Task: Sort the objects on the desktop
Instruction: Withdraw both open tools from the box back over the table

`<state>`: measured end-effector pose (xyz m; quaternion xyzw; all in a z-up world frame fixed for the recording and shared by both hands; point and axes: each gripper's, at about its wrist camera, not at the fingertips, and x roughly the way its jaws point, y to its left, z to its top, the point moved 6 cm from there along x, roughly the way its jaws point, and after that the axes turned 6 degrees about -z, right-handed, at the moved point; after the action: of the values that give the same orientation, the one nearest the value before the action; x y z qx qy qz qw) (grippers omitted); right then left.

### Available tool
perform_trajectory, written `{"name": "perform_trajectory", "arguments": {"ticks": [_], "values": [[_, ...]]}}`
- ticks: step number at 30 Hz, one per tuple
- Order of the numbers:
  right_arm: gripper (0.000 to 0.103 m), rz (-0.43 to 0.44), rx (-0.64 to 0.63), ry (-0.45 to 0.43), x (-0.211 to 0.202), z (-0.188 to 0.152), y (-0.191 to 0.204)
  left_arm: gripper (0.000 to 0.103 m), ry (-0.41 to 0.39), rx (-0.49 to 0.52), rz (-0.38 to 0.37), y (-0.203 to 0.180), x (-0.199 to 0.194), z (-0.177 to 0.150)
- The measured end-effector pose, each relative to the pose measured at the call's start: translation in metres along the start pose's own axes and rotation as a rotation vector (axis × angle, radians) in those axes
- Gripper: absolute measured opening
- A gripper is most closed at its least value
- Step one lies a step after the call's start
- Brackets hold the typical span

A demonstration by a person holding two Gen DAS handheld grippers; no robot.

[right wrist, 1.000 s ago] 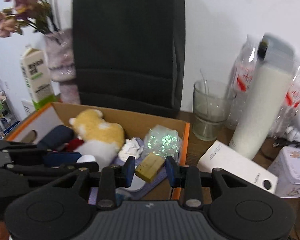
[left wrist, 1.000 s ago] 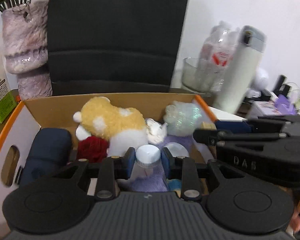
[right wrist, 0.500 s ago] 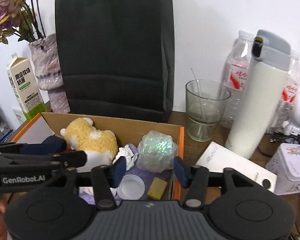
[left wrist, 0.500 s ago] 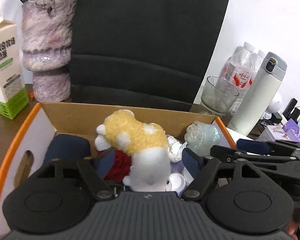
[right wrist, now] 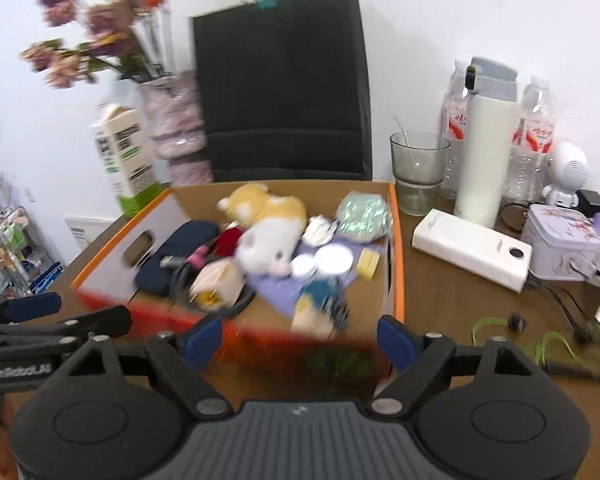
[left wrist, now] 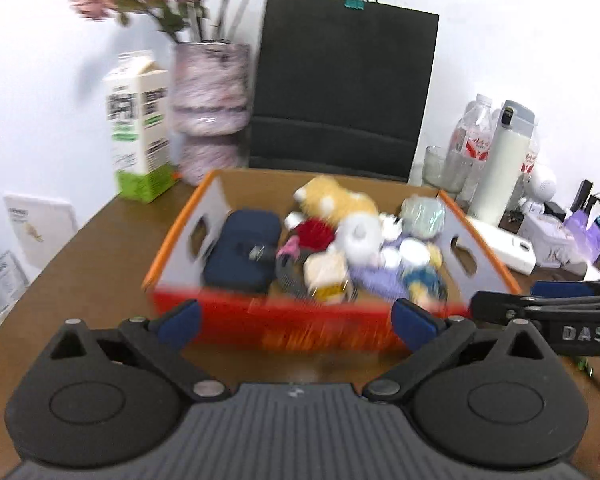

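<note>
Nearest, the left gripper (left wrist: 295, 315) and right gripper (right wrist: 299, 339) hang empty, jaws opening wide. Beyond them on the brown tabletop (left wrist: 100, 280) sits the orange-rimmed cardboard box (left wrist: 182, 222), holding a soft yellow-and-white plush toy (right wrist: 266, 224): probably light and squashy, best pinched across its body. Farther right, a clear drinking glass (right wrist: 418, 172) looks fragile.

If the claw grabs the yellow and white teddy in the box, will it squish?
Probably. The plush toy looks fluffy and lies slumped over other things in the box, so it would likely squash, feel light and droop. It shouldn't roll or break.
</note>
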<state>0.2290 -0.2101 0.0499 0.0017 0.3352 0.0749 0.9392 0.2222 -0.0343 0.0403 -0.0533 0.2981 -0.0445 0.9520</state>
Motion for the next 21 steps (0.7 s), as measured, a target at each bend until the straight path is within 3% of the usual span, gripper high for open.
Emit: {"name": "perform_trajectory", "arguments": {"ticks": [5, 11, 14, 21], "values": [[0.087, -0.007, 0.008, -0.058, -0.047, -0.055, 0.014, 0.103, -0.031, 0.01, 0.009, 0.006, -0.047, -0.055], [0.087, -0.003, 0.037, -0.013, -0.073, -0.114, 0.025, 0.103, -0.062, 0.085, 0.048, 0.015, -0.091, -0.111], [0.087, 0.015, 0.049, 0.006, -0.086, -0.136, 0.031, 0.103, -0.031, 0.078, 0.039, 0.018, -0.105, -0.135], [0.087, 0.042, 0.06, -0.033, -0.119, -0.175, 0.042, 0.103, -0.02, 0.03, 0.012, 0.018, -0.126, -0.161]]}}
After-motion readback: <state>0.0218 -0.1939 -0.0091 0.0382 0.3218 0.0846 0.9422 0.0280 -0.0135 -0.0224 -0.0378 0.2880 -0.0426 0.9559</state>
